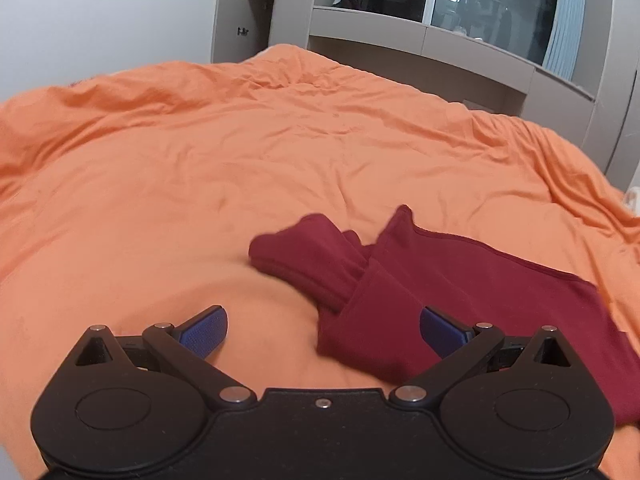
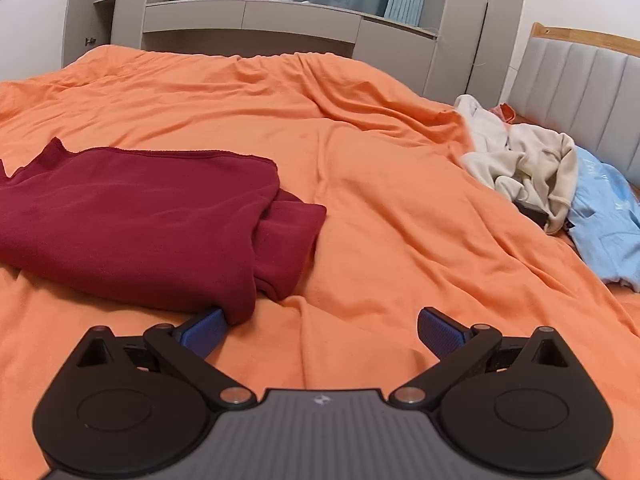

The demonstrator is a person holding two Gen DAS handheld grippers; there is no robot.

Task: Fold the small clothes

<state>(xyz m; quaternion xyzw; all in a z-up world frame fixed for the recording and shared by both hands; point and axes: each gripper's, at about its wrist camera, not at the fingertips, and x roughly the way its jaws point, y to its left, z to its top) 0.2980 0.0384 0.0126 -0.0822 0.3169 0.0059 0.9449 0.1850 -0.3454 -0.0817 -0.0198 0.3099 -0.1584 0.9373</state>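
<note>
A dark red garment [image 1: 460, 292] lies partly folded on the orange bedcover [image 1: 200, 160], with one sleeve sticking out to the left. My left gripper [image 1: 323, 330] is open just in front of the garment's left side, empty. In the right wrist view the same garment [image 2: 132, 232] lies at the left. My right gripper [image 2: 320, 330] is open and empty at its right front corner, with the left fingertip [image 2: 204, 330] touching the cloth's edge.
A pile of cream clothes [image 2: 524, 164] and a light blue garment [image 2: 608, 216] lie at the right by the grey headboard [image 2: 580, 80]. Grey cabinets [image 2: 248, 20] and a window stand beyond the bed's far edge.
</note>
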